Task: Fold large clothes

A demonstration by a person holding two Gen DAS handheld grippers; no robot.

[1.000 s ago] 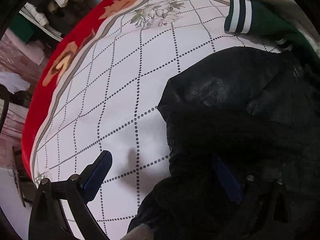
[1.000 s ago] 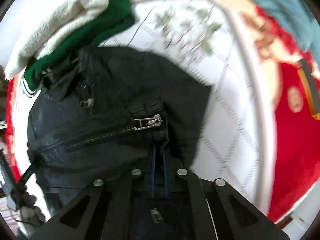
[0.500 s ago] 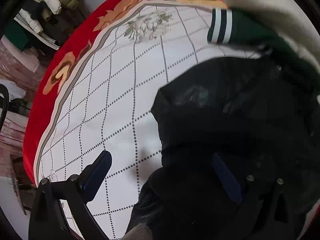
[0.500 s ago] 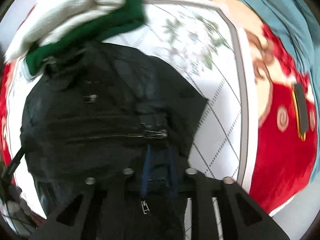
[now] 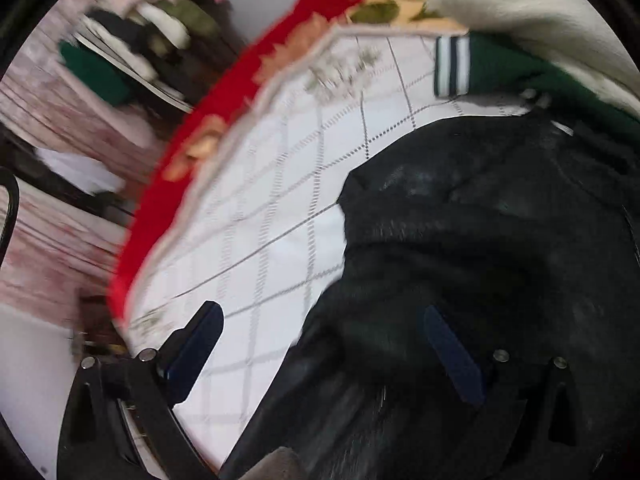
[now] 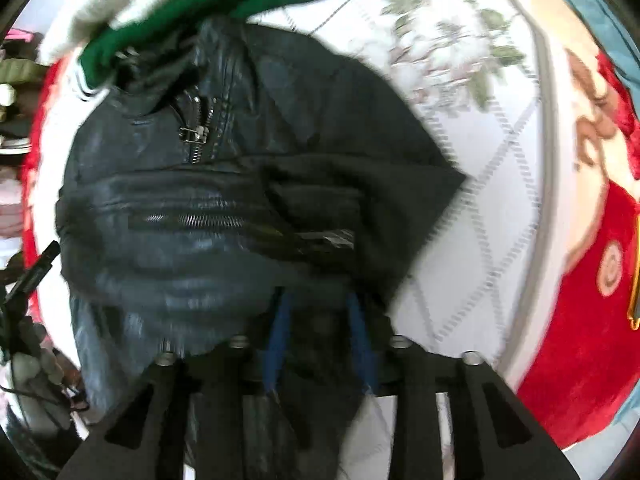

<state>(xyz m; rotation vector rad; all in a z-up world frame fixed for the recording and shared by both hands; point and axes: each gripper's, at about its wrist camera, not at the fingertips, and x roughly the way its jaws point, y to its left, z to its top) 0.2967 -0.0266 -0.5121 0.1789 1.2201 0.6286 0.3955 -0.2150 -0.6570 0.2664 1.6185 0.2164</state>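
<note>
Right wrist view shows the black jacket (image 6: 224, 208) lying bunched on the bed cover (image 6: 488, 216), its top edge against the green garment (image 6: 224, 12), and its folded flap has spread wider across the cover than a second ago. The right claw (image 6: 320, 312), narrowly pinched on the hem a second ago, now has its fingers parted around the cloth, which I judge a release after laying a fold. The left claw (image 5: 328, 344) stays wide, one finger over bare cover, the other over the jacket, holding nothing.

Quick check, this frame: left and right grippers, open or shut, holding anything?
Left gripper: open, holding nothing, one finger over the black jacket.
Right gripper: partly open, jacket fabric between its fingers.
</note>
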